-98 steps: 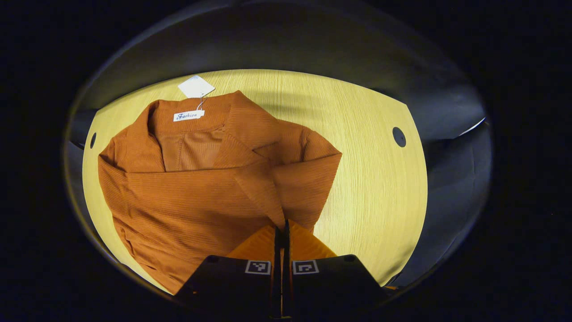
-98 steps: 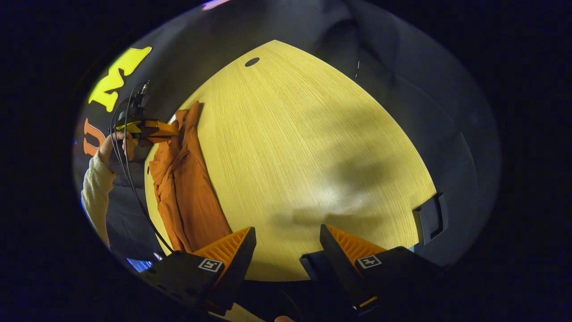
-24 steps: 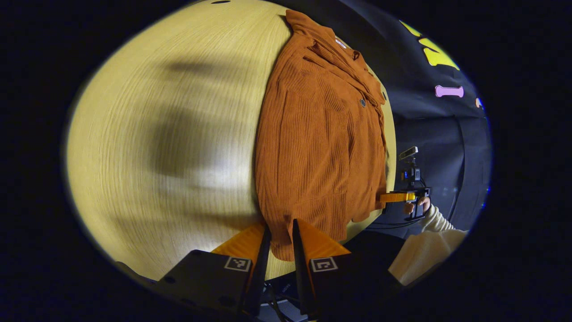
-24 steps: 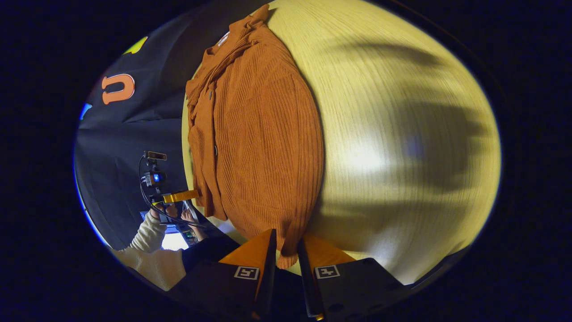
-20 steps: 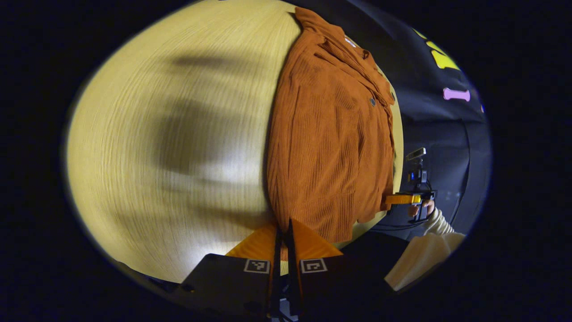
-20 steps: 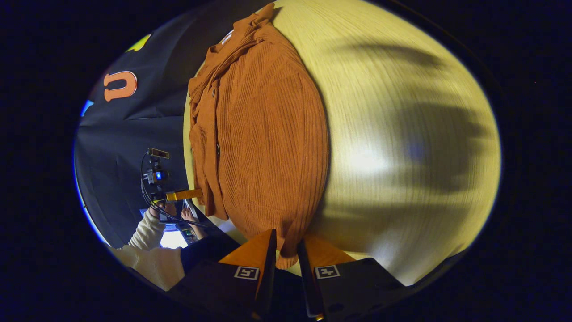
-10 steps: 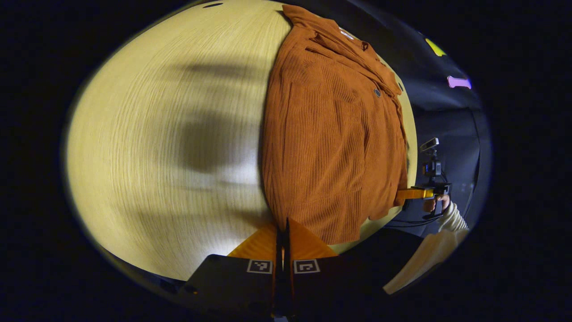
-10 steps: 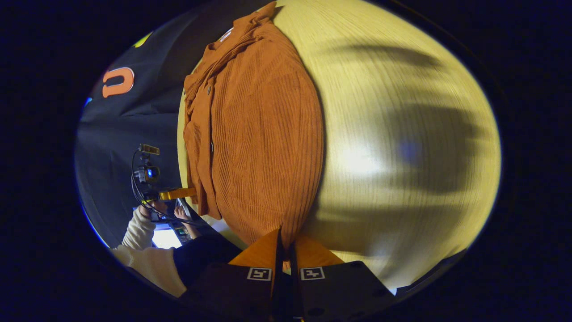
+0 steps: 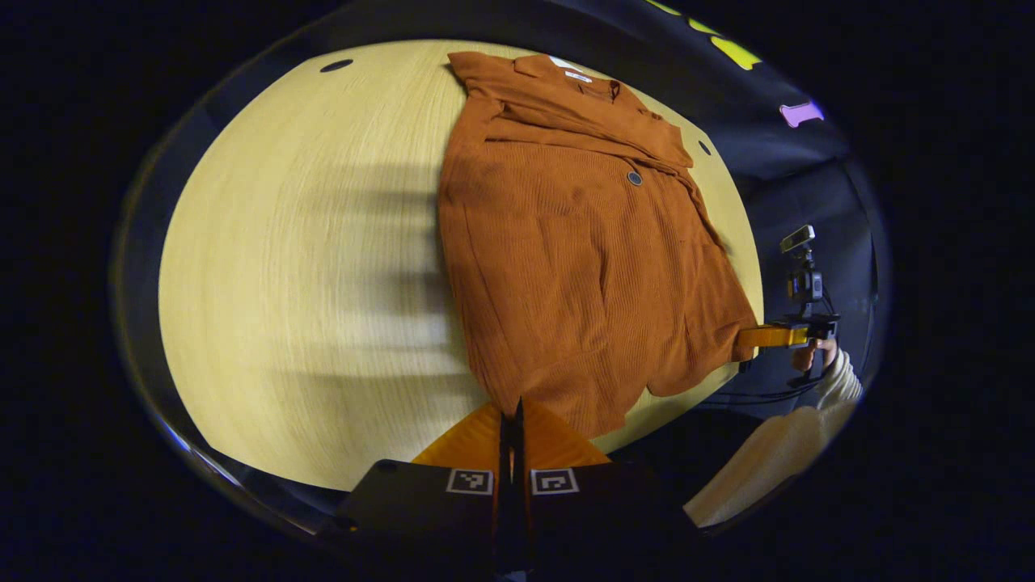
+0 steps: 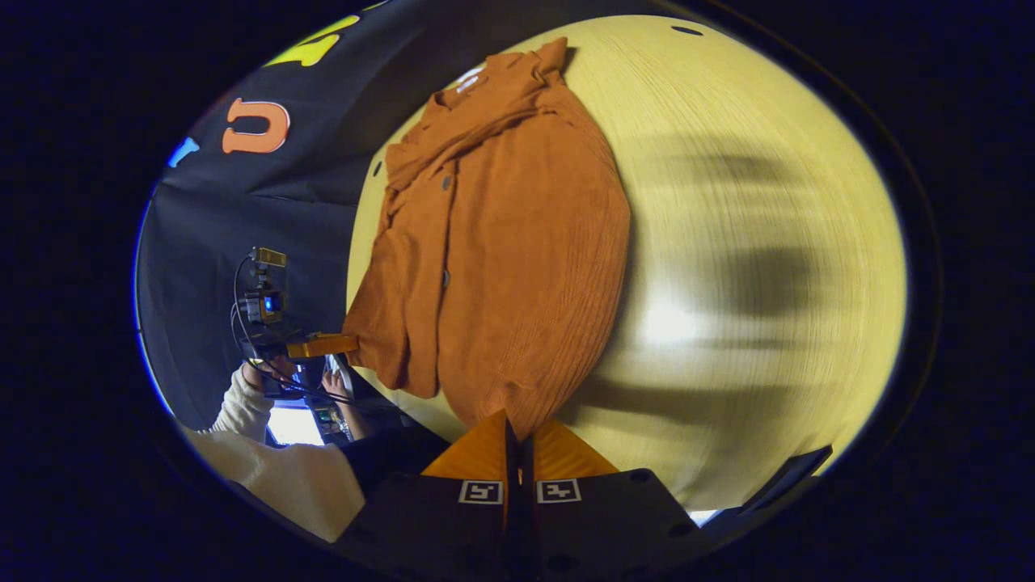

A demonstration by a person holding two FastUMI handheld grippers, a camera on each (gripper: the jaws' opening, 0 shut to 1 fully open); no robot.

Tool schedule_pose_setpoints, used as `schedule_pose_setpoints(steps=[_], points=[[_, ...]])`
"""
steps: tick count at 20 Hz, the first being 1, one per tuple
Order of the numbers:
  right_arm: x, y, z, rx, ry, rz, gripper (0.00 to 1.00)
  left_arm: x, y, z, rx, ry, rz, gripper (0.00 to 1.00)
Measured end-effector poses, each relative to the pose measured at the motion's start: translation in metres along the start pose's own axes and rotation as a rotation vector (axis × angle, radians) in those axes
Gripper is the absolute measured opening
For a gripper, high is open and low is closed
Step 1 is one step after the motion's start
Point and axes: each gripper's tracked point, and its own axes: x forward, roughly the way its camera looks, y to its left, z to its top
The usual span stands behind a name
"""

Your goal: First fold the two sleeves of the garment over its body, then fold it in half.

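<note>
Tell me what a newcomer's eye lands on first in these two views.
A rust-orange ribbed jacket dominates, spread across the pale wooden table with its collar at the far end. The left gripper pinches one near hem corner, its fingers closed on the cloth. The right gripper does the same at the other corner, and a hand in a cream sleeve shows off the table's edge.

Both grippers closed on the garment's (image 9: 582,267) hem since a second earlier: the left gripper (image 9: 511,420) and the right gripper (image 10: 511,428) had stood with fingers apart around the near corners, then pinched them. The hem rose off the surface (image 9: 307,283), and the garment came into view spread wider, collar farthest away.
</note>
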Motion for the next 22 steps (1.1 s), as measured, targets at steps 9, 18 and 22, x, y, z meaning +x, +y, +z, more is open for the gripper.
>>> schedule_pose_setpoints(steps=[9,18,22], points=[[-0.074,0.107,0.104,-0.172,-0.194,0.123,0.00,-0.090,-0.043,0.116,0.207,-0.239,0.071,0.03],[-0.103,0.135,0.231,-0.198,-0.362,0.092,0.00,-0.124,-0.050,0.255,0.218,-0.413,0.096,0.03],[-0.116,0.134,0.282,-0.136,-0.453,0.084,0.00,-0.123,-0.045,0.319,0.200,-0.520,0.095,0.03]])
